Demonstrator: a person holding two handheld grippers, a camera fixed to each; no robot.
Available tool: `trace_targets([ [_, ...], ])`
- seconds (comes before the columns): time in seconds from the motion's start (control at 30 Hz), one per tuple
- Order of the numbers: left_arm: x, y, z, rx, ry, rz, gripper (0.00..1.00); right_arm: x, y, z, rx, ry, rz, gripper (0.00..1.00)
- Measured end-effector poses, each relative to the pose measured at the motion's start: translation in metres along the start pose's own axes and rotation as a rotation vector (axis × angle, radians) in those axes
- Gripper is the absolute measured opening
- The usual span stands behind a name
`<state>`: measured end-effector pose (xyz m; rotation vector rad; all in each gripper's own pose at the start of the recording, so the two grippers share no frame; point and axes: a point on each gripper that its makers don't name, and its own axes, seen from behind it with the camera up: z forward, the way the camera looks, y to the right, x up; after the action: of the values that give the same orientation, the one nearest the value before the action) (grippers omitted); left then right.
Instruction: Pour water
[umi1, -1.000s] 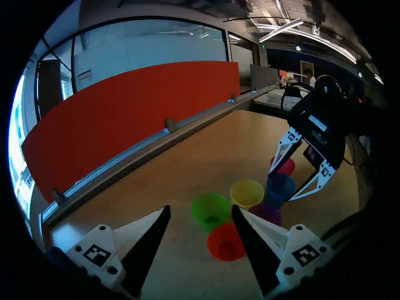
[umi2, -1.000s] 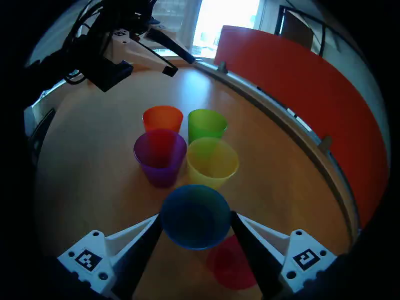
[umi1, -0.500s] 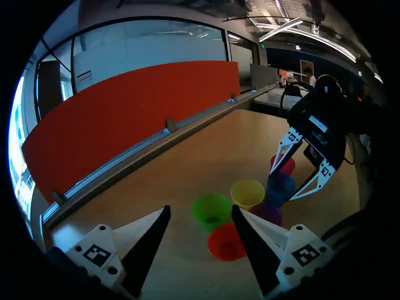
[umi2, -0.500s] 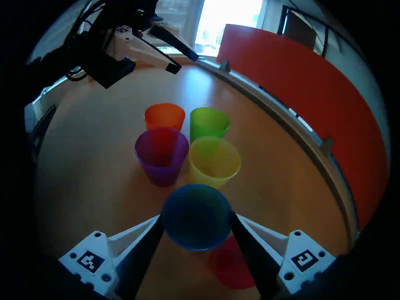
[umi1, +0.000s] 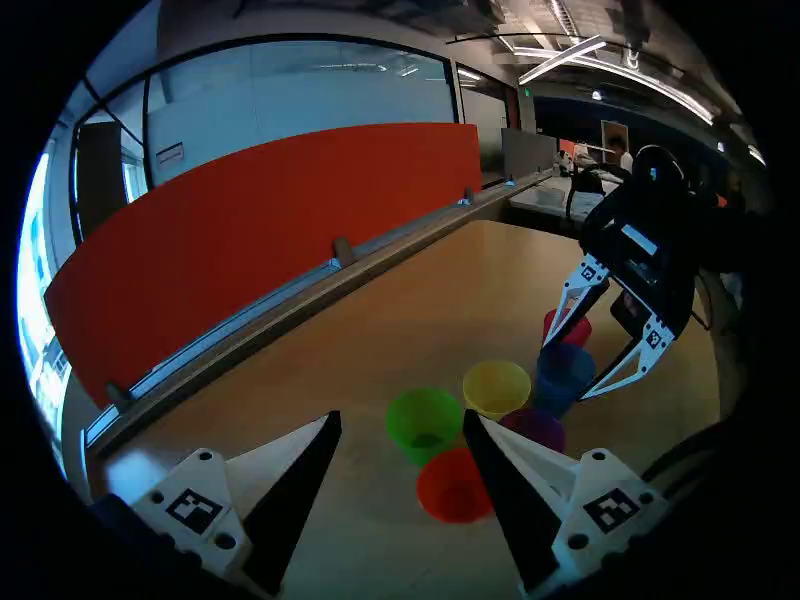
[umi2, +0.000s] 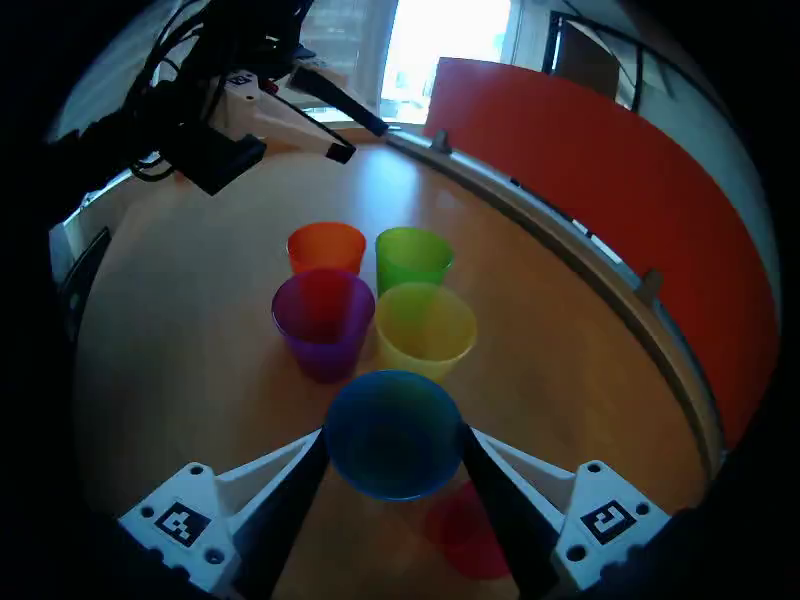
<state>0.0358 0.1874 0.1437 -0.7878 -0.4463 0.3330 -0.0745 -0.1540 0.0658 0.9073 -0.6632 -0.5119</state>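
Observation:
My right gripper is shut on a blue cup, held upright just above the wooden table. A red cup stands below and behind the blue one. Ahead of it stand a purple cup, a yellow cup, an orange cup and a green cup, close together. In the left gripper view my left gripper is open and holds nothing, just short of the green cup and orange cup. Farther off there, the right gripper holds the blue cup. Whether any cup holds water I cannot tell.
A red partition with a metal rail runs along the table's far side. The left gripper and its cables hang over the table's far end in the right gripper view. Bare wood lies between the cups and the rail.
The right gripper with the blue cup has risen slightly and drifted a little away from the cluster. The left gripper has barely moved.

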Motion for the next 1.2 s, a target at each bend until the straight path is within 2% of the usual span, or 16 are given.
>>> trace_targets([
  [0.37, 0.003, 0.002, -0.001, 0.002, 0.004, 0.002, 0.91, 0.014, 0.006, -0.012, -0.024, 0.074, 0.036, 0.94],
  [0.9, 0.013, 0.006, -0.002, -0.003, 0.016, 0.008, 0.90, 0.054, 0.016, -0.039, -0.069, 0.251, 0.105, 0.94],
  [1.2, 0.012, 0.006, 0.002, -0.005, 0.014, 0.006, 0.90, 0.069, 0.017, -0.048, -0.087, 0.329, 0.116, 0.94],
])
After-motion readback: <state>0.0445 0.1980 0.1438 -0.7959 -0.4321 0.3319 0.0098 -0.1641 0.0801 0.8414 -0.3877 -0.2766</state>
